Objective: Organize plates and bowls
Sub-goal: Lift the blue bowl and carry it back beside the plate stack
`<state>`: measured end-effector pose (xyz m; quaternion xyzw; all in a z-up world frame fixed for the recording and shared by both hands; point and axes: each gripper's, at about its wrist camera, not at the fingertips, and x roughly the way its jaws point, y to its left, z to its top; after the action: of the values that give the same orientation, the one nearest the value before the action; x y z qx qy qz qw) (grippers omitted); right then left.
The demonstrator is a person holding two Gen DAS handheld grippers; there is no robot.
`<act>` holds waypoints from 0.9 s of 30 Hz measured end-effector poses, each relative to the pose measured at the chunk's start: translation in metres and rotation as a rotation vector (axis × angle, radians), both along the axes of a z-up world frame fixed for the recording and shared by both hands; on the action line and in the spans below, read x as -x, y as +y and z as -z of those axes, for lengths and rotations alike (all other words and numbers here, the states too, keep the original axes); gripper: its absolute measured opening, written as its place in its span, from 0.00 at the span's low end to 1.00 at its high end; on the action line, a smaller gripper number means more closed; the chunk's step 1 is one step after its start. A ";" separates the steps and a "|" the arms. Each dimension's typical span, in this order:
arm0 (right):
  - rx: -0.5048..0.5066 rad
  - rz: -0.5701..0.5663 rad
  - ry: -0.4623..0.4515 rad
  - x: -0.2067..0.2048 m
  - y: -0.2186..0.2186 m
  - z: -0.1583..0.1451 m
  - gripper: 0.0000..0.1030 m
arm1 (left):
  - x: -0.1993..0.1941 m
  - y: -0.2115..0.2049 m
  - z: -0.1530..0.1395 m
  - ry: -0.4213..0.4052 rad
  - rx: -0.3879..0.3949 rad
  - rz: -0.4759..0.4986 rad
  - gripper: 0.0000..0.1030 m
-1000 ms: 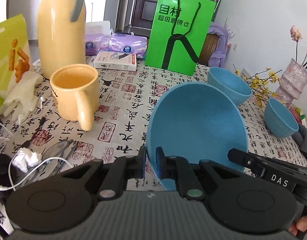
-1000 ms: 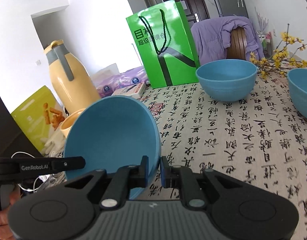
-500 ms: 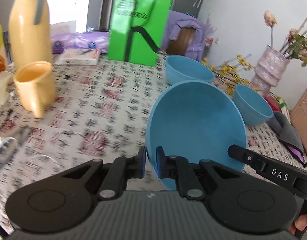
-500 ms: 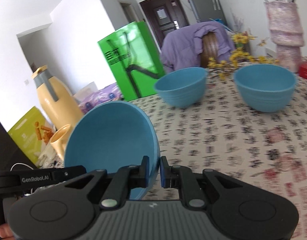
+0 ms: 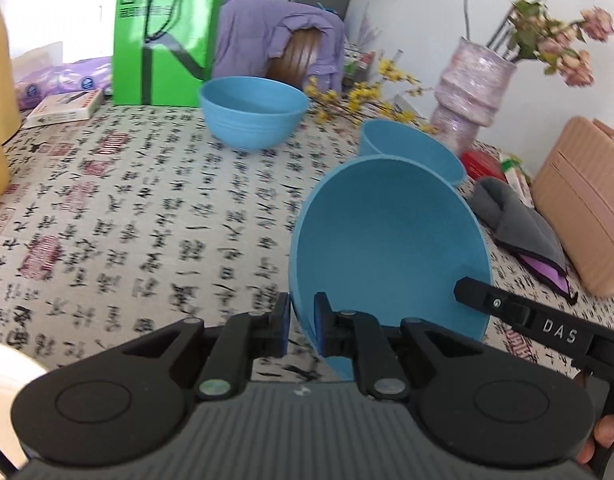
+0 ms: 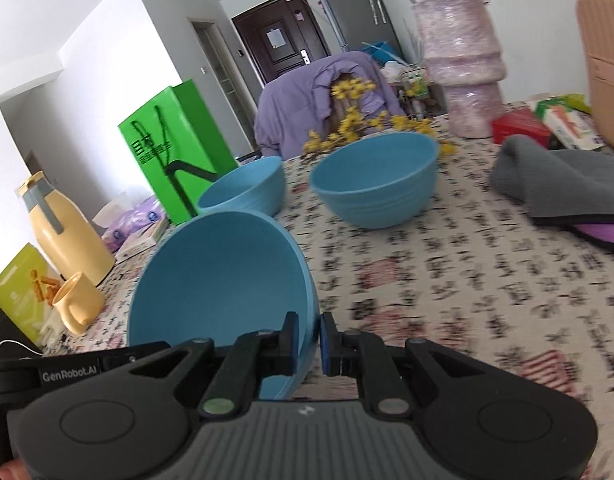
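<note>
Bright daylight, motion blur, fisheye-warped edges.

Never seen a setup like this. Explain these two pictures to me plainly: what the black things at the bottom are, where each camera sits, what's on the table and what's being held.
There is no robot. A person holds a two-finger gripper in each hand, with a camera on each looking forward along its fingers.

One picture is from the left gripper, the other from the right gripper. Each is shut on an opposite rim of one tilted blue bowl, carried between them.

On the patterned tablecloth stand two more blue bowls: the far bowl and the near bowl. Around them are a green bag, a pink vase, a grey cloth, a yellow jug and a yellow mug.
</note>
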<state>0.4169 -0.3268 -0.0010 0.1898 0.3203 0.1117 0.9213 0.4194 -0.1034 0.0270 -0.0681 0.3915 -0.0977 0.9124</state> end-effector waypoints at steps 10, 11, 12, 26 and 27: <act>0.009 -0.004 -0.014 0.026 -0.032 0.002 0.11 | 0.032 -0.027 0.000 -0.022 -0.020 -0.007 0.12; 0.009 -0.007 -0.016 0.031 -0.033 0.002 0.11 | 0.037 -0.028 -0.001 -0.025 -0.023 -0.009 0.12; 0.009 -0.010 -0.016 0.035 -0.034 0.003 0.11 | 0.043 -0.029 -0.001 -0.030 -0.024 -0.010 0.12; 0.062 -0.069 -0.060 0.134 -0.031 0.007 0.11 | 0.150 -0.021 0.008 -0.092 0.027 -0.064 0.12; 0.067 -0.085 -0.058 0.141 -0.030 0.007 0.11 | 0.157 -0.018 0.010 -0.089 0.032 -0.066 0.12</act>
<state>0.2762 -0.3566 -0.0082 0.1419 0.3050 0.1454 0.9304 0.2627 -0.1216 0.0173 -0.0910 0.3463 -0.0769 0.9305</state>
